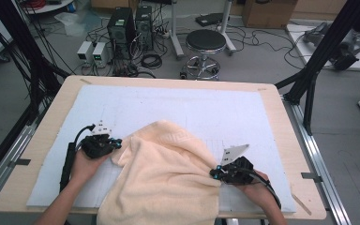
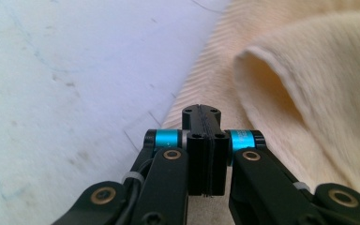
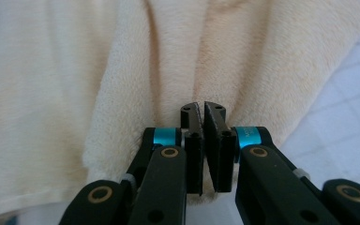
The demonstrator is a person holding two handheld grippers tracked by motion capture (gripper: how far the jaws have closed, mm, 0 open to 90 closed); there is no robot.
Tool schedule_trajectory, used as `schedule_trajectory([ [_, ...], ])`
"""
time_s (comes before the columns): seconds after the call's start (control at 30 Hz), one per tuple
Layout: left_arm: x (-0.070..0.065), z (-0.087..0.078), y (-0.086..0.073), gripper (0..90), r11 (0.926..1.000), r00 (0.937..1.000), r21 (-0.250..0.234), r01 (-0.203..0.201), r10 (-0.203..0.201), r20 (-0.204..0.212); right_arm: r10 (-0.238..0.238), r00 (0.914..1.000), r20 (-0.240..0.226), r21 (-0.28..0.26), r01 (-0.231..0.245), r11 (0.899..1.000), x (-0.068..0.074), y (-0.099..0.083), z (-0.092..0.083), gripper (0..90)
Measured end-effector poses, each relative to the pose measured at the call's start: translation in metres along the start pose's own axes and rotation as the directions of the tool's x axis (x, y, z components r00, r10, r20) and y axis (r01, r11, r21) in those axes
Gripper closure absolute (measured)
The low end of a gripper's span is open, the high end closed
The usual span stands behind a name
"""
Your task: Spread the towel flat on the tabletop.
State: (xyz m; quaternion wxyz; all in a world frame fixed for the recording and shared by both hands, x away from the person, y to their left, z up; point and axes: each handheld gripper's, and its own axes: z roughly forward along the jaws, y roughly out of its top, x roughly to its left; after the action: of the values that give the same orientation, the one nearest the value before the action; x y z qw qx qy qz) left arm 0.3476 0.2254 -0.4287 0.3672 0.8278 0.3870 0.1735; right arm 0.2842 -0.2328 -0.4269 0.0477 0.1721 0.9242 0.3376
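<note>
At the bottom centre of the high view a cream towel [image 1: 164, 176] lies in a loose heap, its near edge hanging over the table [image 1: 281, 101] front, so the folding or spreading looks barely begun: no neat fold shows, and both sides are bunched. The left gripper [image 1: 117, 143] sits at the towel's left edge, jaws together; in its own view they look pressed flat with no cloth clearly between them. The right gripper [image 1: 214, 174] at lower right has its jaws nearly together, apparently pinching a plush ridge of towel. The cloth is thick, soft terry with a ribbed border. Beyond it stretches a white, faintly gridded mat [image 1: 192, 105].
</note>
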Motion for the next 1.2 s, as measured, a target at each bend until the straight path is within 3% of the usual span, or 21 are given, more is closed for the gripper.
schedule_trajectory([
  [0.1,0.006,0.005,0.007,88.1,0.9995,0.9995,-0.018,0.028,-0.028,-0.013,-0.029,0.9996,0.002,0.002,0.029,1.0,0.008,0.006,-0.001,78.4],
  [0.2,0.006,0.003,0.011,80.7,0.9985,0.9987,-0.034,0.043,-0.042,0.029,-0.01,0.9994,0.033,-0.058,0.012,0.998,0.003,0.016,-0.007,70.8],
  [0.33,-0.001,-0.003,0.013,74.0,0.9987,0.9965,-0.044,0.024,-0.021,0.081,0.017,0.9944,0.104,-0.136,-0.003,0.991,-0.018,0.037,-0.01,65.4],
  [0.4,-0.007,-0.006,0.012,72.4,0.9991,0.995,-0.043,-0.002,0.006,0.1,0.011,0.9891,0.147,-0.142,0.01,0.99,-0.031,0.051,-0.004,62.6],
  [0.6,-0.011,-0.011,0.011,66.9,0.9983,0.9915,-0.056,-0.02,0.027,0.128,0.061,0.9861,0.155,-0.141,-0.04,0.989,-0.065,0.075,0.024,54.9],
  [0.67,-0.011,-0.01,0.009,65.1,0.999,0.99,-0.039,-0.02,0.026,0.139,0.068,0.9835,0.168,-0.116,-0.049,0.992,-0.073,0.079,0.034,52.7],
  [0.73,-0.013,-0.009,0.006,65.0,0.9992,0.9896,-0.03,-0.027,0.031,0.141,0.073,0.9832,0.167,-0.11,-0.055,0.992,-0.083,0.079,0.044,54.7],
  [0.83,-0.012,-0.01,0.001,65.0,0.9994,0.9889,-0.015,-0.031,0.033,0.145,0.123,0.9834,0.133,-0.091,-0.112,0.99,-0.094,0.076,0.058,55.7],
  [0.93,-0.008,-0.012,-0.001,64.4,0.9995,0.9907,-0.031,-0.012,0.016,0.135,0.101,0.9869,0.126,-0.047,-0.095,0.994,-0.093,0.076,0.067,72.0],
  [0.97,-0.007,-0.013,-0.002,63.9,0.9994,0.9903,-0.035,-0.009,0.014,0.138,0.098,0.987,0.128,-0.04,-0.093,0.995,-0.092,0.076,0.065,81.3],
  [1.0,-0.006,-0.014,-0.002,63.6,0.9993,0.9905,-0.038,-0.007,0.012,0.137,0.092,0.9873,0.129,-0.039,-0.088,0.995,-0.092,0.077,0.062,84.4],
  [1.13,-0.005,-0.016,-0.001,63.1,0.9988,0.9905,-0.05,0.0,0.007,0.137,0.121,0.9805,0.155,-0.052,-0.114,0.992,-0.093,0.069,0.036,85.7],
  [1.2,-0.005,-0.014,-0.001,63.1,0.9988,0.9907,-0.048,0.002,0.005,0.136,0.13,0.9728,0.192,-0.057,-0.121,0.991,-0.091,0.06,0.018,85.7],
])
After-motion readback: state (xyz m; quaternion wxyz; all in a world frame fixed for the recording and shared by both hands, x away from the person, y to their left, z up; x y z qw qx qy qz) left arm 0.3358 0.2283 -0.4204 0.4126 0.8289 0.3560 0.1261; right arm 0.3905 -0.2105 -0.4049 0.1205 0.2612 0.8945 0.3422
